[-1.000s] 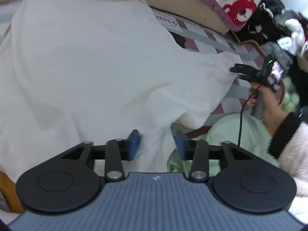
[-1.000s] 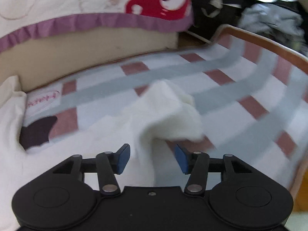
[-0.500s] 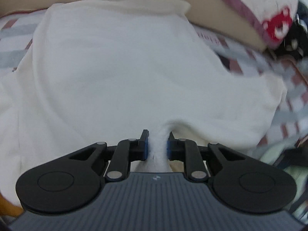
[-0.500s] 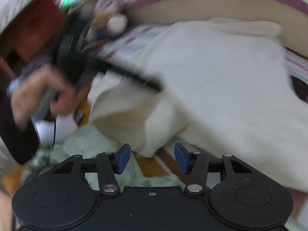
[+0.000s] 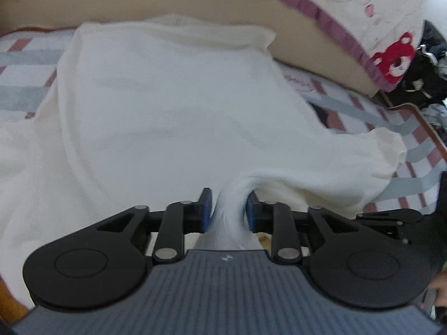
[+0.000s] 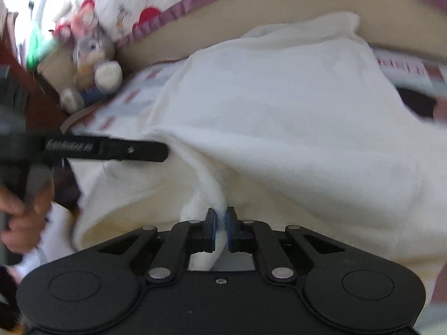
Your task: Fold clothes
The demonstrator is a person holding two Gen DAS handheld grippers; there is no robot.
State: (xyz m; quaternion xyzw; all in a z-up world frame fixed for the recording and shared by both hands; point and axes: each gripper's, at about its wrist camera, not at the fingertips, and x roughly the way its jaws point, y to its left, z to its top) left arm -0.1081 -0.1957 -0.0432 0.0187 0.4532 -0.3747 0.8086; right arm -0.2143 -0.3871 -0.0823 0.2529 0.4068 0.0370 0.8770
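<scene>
The white garment (image 5: 178,117) lies spread on the bed (image 5: 419,150), its far edge near the pillow (image 5: 363,14). The left tool (image 5: 226,212) pinches a bunch of its near edge. The right tool (image 6: 221,230) is closed on another fold of the same cloth.

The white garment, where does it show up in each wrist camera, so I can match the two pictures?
Left wrist: the white garment fills the centre, a bunched edge pinched in the left gripper at the bottom.
Right wrist: the garment spreads across centre and right, its near fold clamped in the right gripper.
Shared landmark: the purple-trimmed bear-print bedding along the top.
</scene>
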